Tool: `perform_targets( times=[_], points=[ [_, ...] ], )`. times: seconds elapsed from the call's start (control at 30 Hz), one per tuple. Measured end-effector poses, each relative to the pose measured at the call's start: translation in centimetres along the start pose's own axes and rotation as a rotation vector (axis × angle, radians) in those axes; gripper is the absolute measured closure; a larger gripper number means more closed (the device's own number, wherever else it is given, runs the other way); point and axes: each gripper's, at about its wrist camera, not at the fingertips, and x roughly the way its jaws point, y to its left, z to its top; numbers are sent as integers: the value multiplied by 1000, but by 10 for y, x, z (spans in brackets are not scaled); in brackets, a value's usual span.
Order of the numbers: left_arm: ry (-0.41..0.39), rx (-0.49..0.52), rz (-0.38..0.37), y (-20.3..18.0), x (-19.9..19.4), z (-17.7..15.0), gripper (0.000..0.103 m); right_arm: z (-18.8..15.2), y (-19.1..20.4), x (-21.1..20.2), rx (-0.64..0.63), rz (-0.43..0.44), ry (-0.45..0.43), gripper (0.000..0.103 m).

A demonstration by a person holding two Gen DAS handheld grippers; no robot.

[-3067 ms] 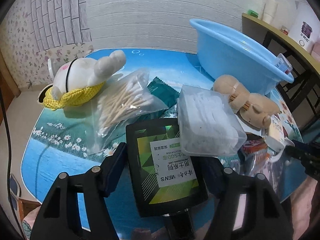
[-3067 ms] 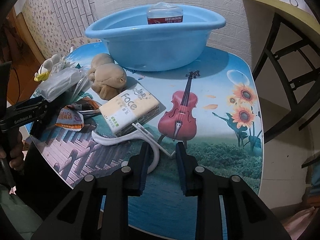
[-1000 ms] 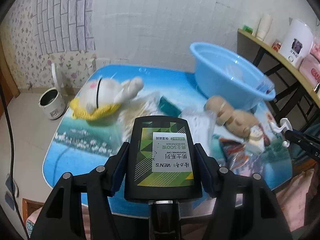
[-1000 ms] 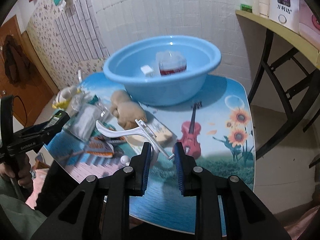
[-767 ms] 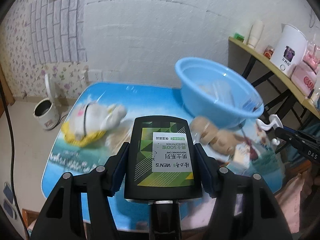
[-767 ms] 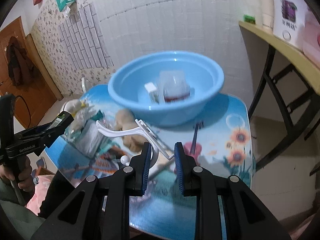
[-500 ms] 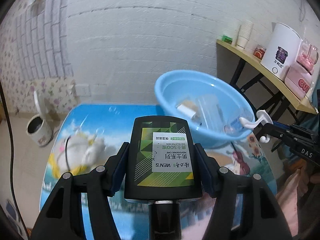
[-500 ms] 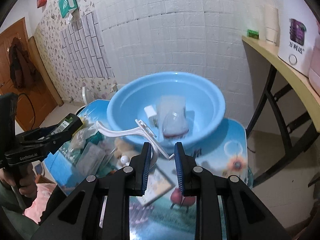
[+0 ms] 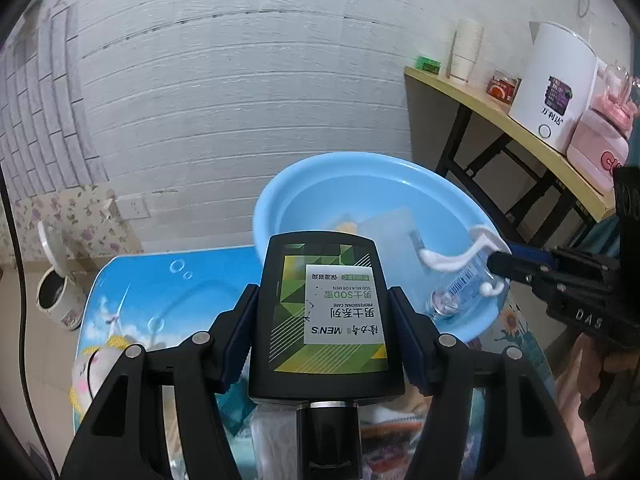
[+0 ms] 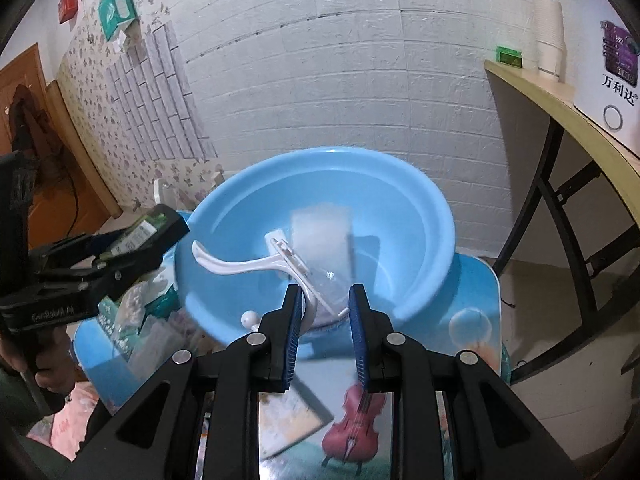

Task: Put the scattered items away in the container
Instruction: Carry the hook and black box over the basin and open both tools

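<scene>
My left gripper (image 9: 324, 320) is shut on a black box (image 9: 320, 280) with a green and white label, held in the air just left of the blue basin (image 9: 280, 208). My right gripper (image 10: 325, 308) is shut on the stem of a white plastic hanger hook (image 10: 240, 268), which hangs over the blue basin (image 10: 408, 208). In the basin lie a clear bottle (image 9: 460, 292) and a translucent box (image 10: 320, 232). In the right wrist view the black box (image 10: 160, 224) sits at the basin's left rim. The hook (image 9: 452, 258) and right gripper (image 9: 520, 268) show over the basin's right side.
The basin stands on a table (image 9: 160, 280) with a blue printed cloth. A white and yellow plush toy (image 9: 96, 364) and several packets (image 10: 140, 320) lie on its near left part. A shelf (image 9: 500, 116) with a white kettle stands at the right, a small bin (image 9: 56, 296) on the floor.
Both grippers have risen and travelled from the table's front towards the basin, carrying the black box and the white hook. The hook now hangs over the basin.
</scene>
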Motion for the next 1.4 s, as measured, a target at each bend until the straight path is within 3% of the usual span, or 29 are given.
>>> perform_targets(
  times=[0.37, 0.87, 1.13, 1.4],
  points=[
    [12, 24, -10, -12, 31, 21, 39, 28, -12, 31, 4, 3, 2, 81],
    [47, 50, 16, -20, 73, 28, 39, 37, -25, 58, 18, -29, 17, 81],
    [-55, 56, 48, -20, 57, 42, 36, 40, -25, 55, 6, -37, 39, 81],
    [-58, 29, 58, -9, 43, 39, 32, 35, -22, 49, 26, -36, 45, 81]
  ],
)
